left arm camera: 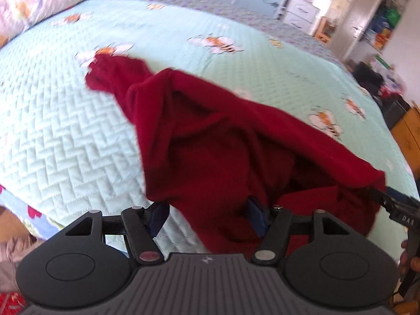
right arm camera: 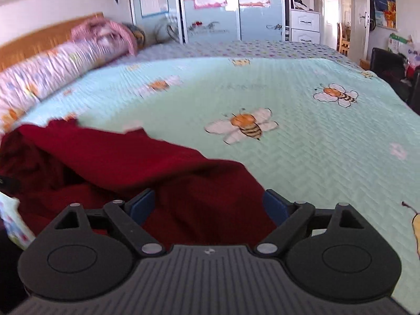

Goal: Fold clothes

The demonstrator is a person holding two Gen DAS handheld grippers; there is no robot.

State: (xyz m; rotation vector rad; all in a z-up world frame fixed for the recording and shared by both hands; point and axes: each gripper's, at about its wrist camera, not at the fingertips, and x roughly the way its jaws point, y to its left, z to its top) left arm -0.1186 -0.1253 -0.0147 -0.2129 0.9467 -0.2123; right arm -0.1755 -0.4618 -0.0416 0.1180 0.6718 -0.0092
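Note:
A dark red garment lies crumpled and partly lifted on the mint quilted bedspread. Its near edge drapes over my left gripper, whose blue-padded jaws stand wide apart with cloth between them. At the right edge of the left wrist view, one of the other gripper's fingers touches a raised corner of the cloth. In the right wrist view the red garment fills the lower left and bunches between the spread jaws of my right gripper. Both views are blurred by motion.
A long pink floral bolster lies along the wooden headboard. Wardrobe doors, white drawers and a doorway stand beyond the bed. Bee prints dot the bare bedspread to the right. A hand shows at the right edge.

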